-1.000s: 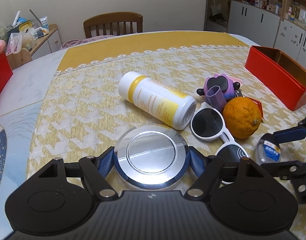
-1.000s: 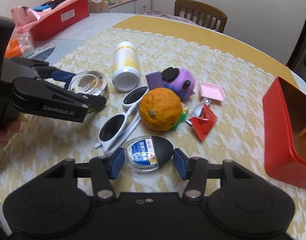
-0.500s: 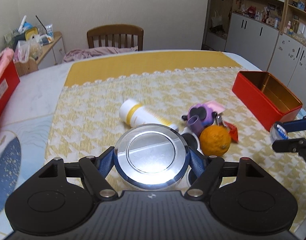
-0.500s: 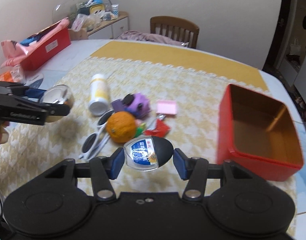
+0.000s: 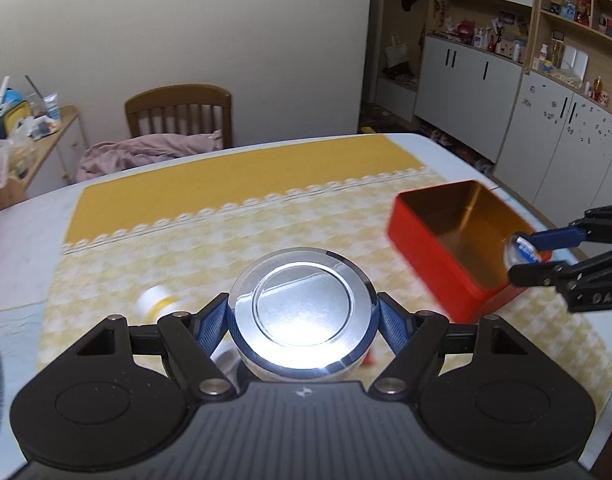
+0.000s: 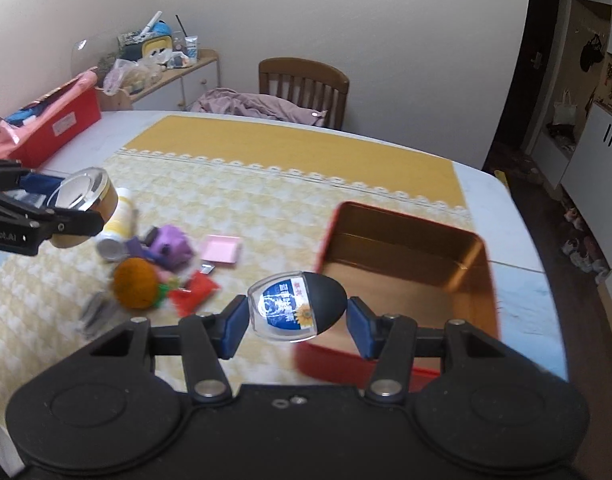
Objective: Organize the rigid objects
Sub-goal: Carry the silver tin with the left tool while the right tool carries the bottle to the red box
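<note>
My left gripper is shut on a round jar with a shiny silver lid and holds it high above the table; the jar also shows in the right wrist view. My right gripper is shut on a small oval case with a black end and blue label, held above the near left corner of the open red tin box. In the left wrist view the right gripper hangs over the box's right rim. The box looks empty.
On the yellow tablecloth lie a white and yellow bottle, a purple toy, an orange, a pink tray, a red packet and sunglasses. A wooden chair stands behind the table.
Both grippers have risen from the table with their objects. The right gripper has moved right, over the red box's edge. The left gripper has lifted the jar and swung toward the box.
</note>
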Demonstrator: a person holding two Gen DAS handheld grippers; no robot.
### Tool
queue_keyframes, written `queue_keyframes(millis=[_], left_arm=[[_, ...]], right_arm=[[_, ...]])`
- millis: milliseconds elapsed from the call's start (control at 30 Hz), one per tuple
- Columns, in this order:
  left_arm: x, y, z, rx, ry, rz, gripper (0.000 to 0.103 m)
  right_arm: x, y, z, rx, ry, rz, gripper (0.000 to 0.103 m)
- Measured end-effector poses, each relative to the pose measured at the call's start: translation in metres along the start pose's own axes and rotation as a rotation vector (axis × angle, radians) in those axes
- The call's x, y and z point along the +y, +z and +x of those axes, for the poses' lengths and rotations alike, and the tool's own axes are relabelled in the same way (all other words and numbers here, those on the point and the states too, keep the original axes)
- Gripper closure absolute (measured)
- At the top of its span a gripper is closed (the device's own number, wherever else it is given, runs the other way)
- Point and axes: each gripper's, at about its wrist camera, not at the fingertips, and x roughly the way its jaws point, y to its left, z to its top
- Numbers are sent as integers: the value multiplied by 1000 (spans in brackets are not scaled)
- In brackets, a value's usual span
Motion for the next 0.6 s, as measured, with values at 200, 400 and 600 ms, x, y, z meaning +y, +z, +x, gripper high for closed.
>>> queue_keyframes(millis=[200, 400, 600], left_arm=[[-53, 27, 30, 16, -41, 17, 26], [-101, 52, 69, 36, -80, 23, 26], [-141, 70, 113, 60, -71, 50, 26]], right_arm=[[-43, -6, 5, 11, -7, -22, 50], [-82, -10, 19, 28, -1, -30, 50], [-107, -15, 37, 52, 15, -42, 50]])
